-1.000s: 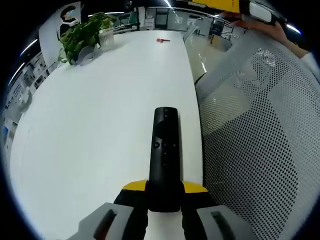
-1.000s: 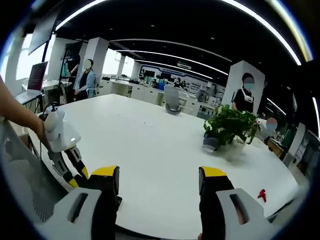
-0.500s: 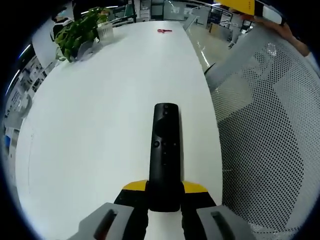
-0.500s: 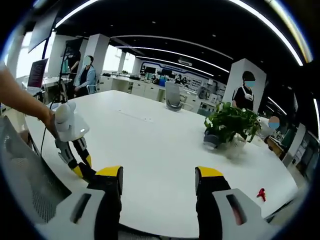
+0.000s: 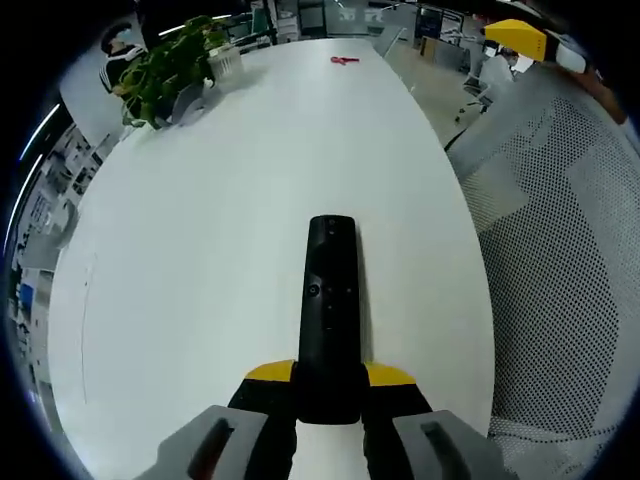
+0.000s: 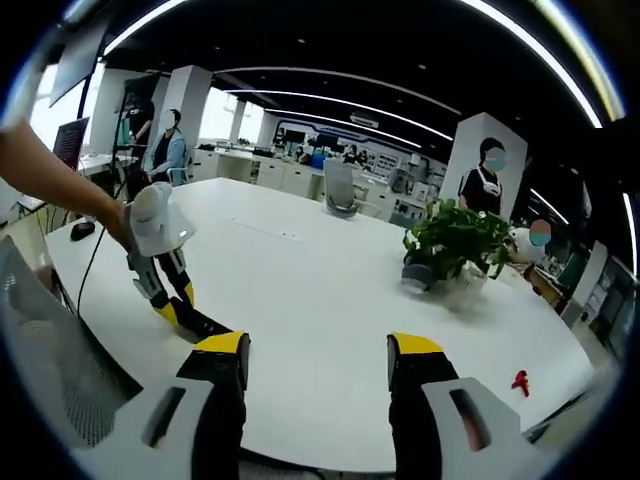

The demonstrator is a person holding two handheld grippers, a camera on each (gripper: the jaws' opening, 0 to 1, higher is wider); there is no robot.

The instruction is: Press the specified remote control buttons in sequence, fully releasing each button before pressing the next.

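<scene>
the black remote (image 5: 329, 310) sticks straight out from the left gripper (image 5: 329, 385), jaws clamped on its near end, above the white table (image 5: 200, 230). far ahead sit a potted plant (image 5: 170, 65) and a small red object (image 5: 344, 61); a mesh chair (image 5: 560, 270) lies to the right. the right gripper (image 6: 318, 355) hangs spread wide, holding nothing, with the left gripper (image 6: 175, 305) ahead-left of it. open office behind.

Light: your scene is bright and even, lit by the ceiling light strips (image 6: 330, 105).
Glare: the white bench (image 5: 230, 200) reads nearly blown out.
Shadows: soft and faint.
Distortion: your edges bow strongly.
Focus: far background looks soft.
</scene>
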